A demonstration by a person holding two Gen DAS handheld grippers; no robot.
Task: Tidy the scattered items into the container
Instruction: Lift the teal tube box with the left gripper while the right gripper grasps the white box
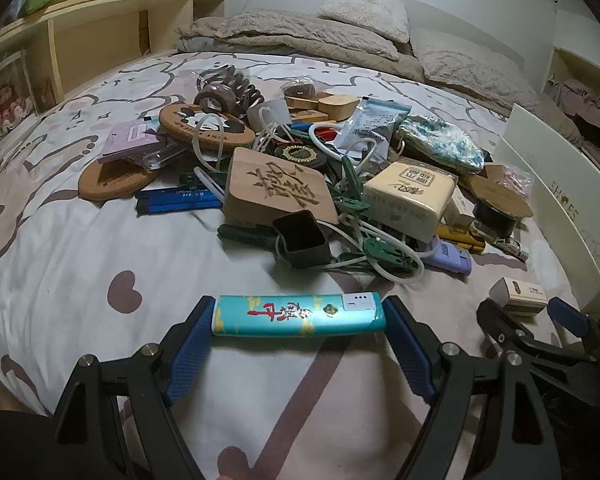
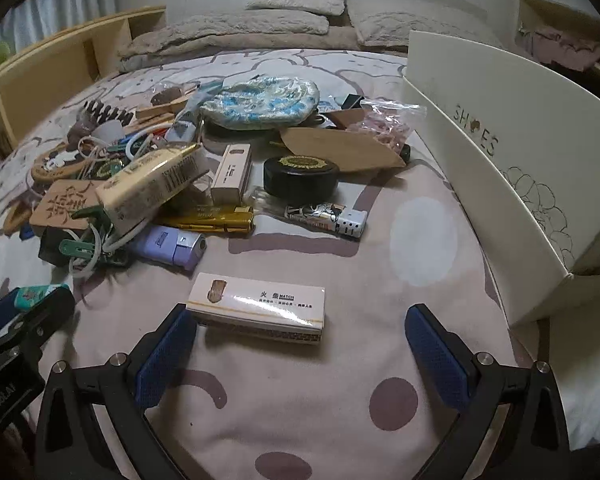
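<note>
In the left wrist view, the left tool (image 1: 299, 322) is clamped on a teal lighter (image 1: 298, 315), held crosswise above the bed (image 1: 60, 264) near its front edge, just short of the heap of scattered items (image 1: 300, 168). In the right wrist view, the right tool (image 2: 300, 340) is spread apart around a white matchbox (image 2: 260, 309) lying on the bed, with only its left pad touching the box, and the white shoe box (image 2: 500, 168) is seen along the bed's right edge.

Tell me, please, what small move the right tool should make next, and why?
Probably close the right tool on the matchbox: it lies between the open fingers, touching only the left pad, and the white shoe box stands nearby.
</note>
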